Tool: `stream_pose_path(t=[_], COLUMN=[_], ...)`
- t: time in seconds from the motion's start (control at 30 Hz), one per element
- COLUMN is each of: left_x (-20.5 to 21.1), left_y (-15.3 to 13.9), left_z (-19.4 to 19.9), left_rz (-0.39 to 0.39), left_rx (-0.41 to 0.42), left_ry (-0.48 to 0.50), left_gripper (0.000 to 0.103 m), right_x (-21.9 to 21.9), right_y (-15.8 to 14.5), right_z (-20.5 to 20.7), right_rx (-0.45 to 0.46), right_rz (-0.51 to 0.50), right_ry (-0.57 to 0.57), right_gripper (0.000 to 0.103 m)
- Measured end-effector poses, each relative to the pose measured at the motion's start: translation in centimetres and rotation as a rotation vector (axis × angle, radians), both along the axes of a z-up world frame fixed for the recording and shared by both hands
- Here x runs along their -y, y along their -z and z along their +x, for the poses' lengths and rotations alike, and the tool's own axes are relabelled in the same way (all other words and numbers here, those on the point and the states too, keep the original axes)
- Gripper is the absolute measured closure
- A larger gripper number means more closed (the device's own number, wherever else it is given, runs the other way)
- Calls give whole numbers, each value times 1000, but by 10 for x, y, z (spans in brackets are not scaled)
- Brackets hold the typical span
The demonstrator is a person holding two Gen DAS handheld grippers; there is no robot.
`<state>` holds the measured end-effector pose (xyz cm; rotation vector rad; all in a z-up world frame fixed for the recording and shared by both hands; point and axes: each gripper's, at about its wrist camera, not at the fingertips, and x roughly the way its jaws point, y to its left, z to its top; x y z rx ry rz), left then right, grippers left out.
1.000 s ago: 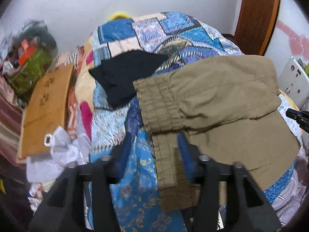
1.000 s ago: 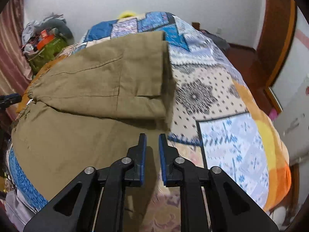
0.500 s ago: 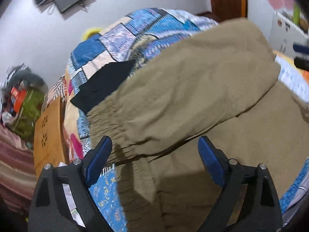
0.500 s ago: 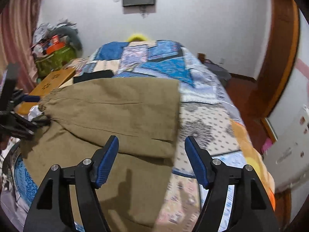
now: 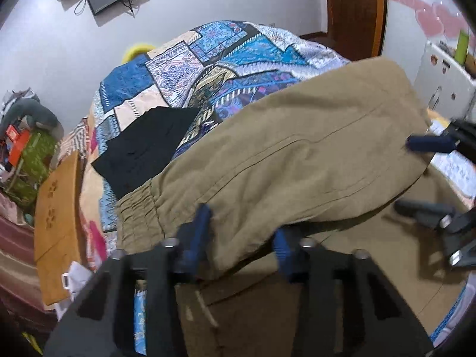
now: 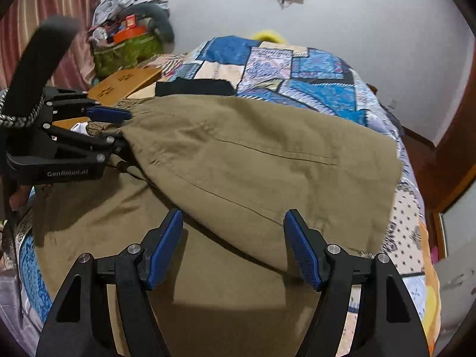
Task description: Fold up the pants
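Observation:
Khaki pants (image 5: 297,154) lie on the patchwork quilt, one half folded over the other, elastic waistband at the left. They also show in the right wrist view (image 6: 267,160). My left gripper (image 5: 241,238) is open, its blue pads either side of the folded layer's near edge by the waistband; it also shows at the left of the right wrist view (image 6: 119,131). My right gripper (image 6: 233,247) is open, its jaws wide, just short of the folded layer's near edge; it shows at the right of the left wrist view (image 5: 416,175).
A black garment (image 5: 145,148) lies on the quilt (image 5: 226,59) beyond the waistband. A wooden board (image 5: 56,220) and a cluttered green bag (image 6: 128,50) stand left of the bed. A wooden door frame (image 5: 354,9) and white box (image 5: 446,86) are on the right.
Both grippers opened from shut or narrow to wide, then came low and close to the folded layer's near edge. The left jaws have narrowed since half a second ago.

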<state>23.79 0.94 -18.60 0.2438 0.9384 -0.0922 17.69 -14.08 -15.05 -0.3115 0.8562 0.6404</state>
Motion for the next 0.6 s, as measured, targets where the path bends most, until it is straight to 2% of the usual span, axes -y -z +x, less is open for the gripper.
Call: stream_pose_path(t=[0.03, 0.1, 0.17, 0.23, 0.27, 0.33, 0.5, 0.6], left_x=[2, 6, 7, 6, 6, 8, 15, 15], left_y=[-1, -4, -9, -15, -18, -24, -36, -44], left_z=[-1, -1, -4, -7, -9, -15, -36, -51], left_rz=[-10, -2, -14, -32, -44, -66, -57, -78], left_rx=[12, 31, 43, 48, 47, 44, 60, 65], left_ry=[10, 7, 12, 20, 27, 44, 78, 81], left_gripper=[85, 89, 90, 91, 91, 91, 93, 93], right_x=[-2, -5, -7, -7, -7, -6, -2, 4], right_y=[1, 1, 1, 0, -1, -5, -18, -28], right_z=[2, 6, 7, 8, 7, 4, -12, -24], right_rx=[-3, -10, -9, -20, -26, -21, 9, 12], right_rz=[-3, -11, -8, 4, 12, 30, 46, 70], right_ry=[-2, -8, -12, -22, -22, -20, -30, -44], right_gripper=[36, 36, 43, 67, 72, 89, 94, 94])
